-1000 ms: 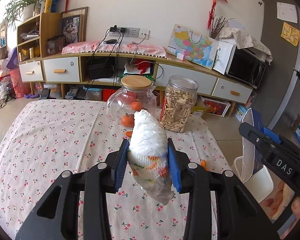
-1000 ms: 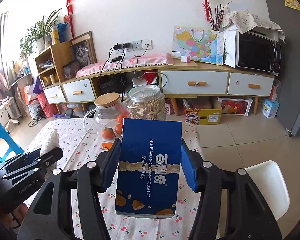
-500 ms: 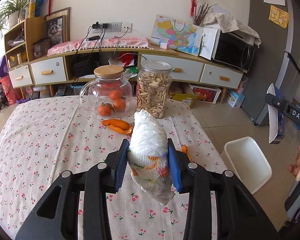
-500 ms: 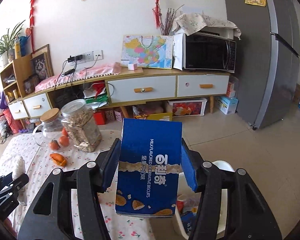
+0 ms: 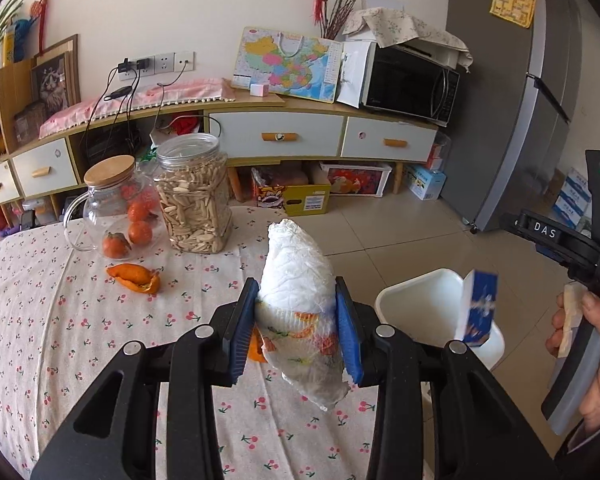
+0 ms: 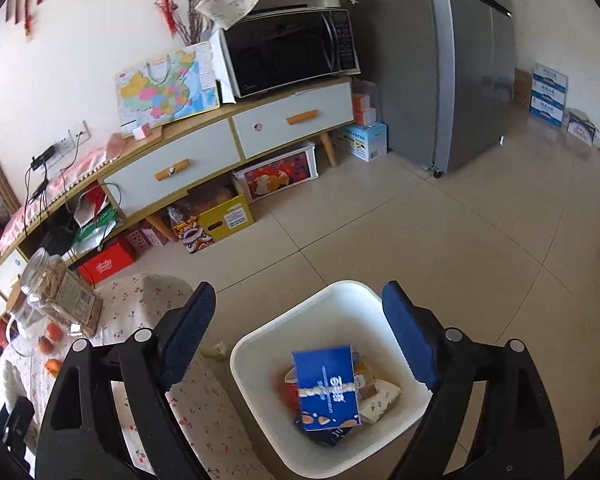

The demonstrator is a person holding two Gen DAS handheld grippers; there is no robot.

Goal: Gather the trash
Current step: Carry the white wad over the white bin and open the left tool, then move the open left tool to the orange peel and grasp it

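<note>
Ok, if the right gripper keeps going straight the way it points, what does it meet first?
Probably the blue biscuit box it is releasing as its jaws open, which sits over the white bin. Depth is unclear, but nothing else shows between the right gripper and the bin.

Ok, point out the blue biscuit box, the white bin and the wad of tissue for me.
blue biscuit box [image 6: 327,385], right wrist view, on its printed front face.
white bin [image 6: 342,290], right wrist view, on its far rim.
wad of tissue [image 5: 298,276], left wrist view, on its white upper part.
</note>
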